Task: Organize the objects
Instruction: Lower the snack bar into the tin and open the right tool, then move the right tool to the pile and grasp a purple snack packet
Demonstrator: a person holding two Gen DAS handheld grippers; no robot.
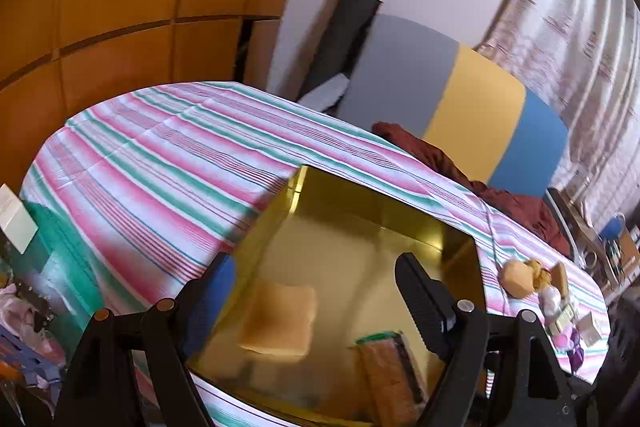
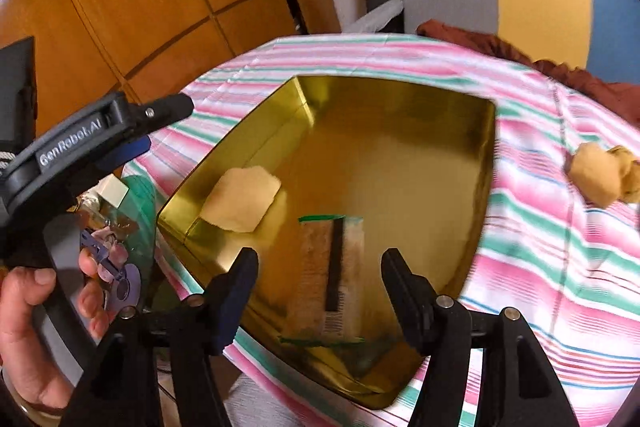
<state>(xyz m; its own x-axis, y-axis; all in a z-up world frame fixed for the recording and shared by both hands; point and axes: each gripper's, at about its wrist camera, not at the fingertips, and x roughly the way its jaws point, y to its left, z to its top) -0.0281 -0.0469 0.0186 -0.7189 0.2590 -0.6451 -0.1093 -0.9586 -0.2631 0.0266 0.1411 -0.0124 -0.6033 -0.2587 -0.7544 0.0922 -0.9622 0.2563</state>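
Observation:
A shiny gold tray (image 1: 400,203) (image 2: 400,99) lies on the striped tablecloth. In it lie a pale yellow sponge-like square (image 1: 280,323) (image 2: 242,201) and a brown packet with green edging (image 1: 390,375) (image 2: 328,267). My left gripper (image 1: 316,287) is open and empty, hovering over the tray's near side. My right gripper (image 2: 320,275) is open and empty, above the packet. The left gripper's body (image 2: 80,147), held by a hand, shows at the left of the right wrist view.
A yellow stuffed toy (image 1: 524,277) (image 2: 600,175) lies on the cloth right of the tray, with small boxes and a purple item (image 1: 572,327) nearby. Dark red cloth (image 1: 500,187) and a grey-yellow-blue chair (image 1: 472,99) stand behind. Clutter (image 1: 24,307) lies left of the table.

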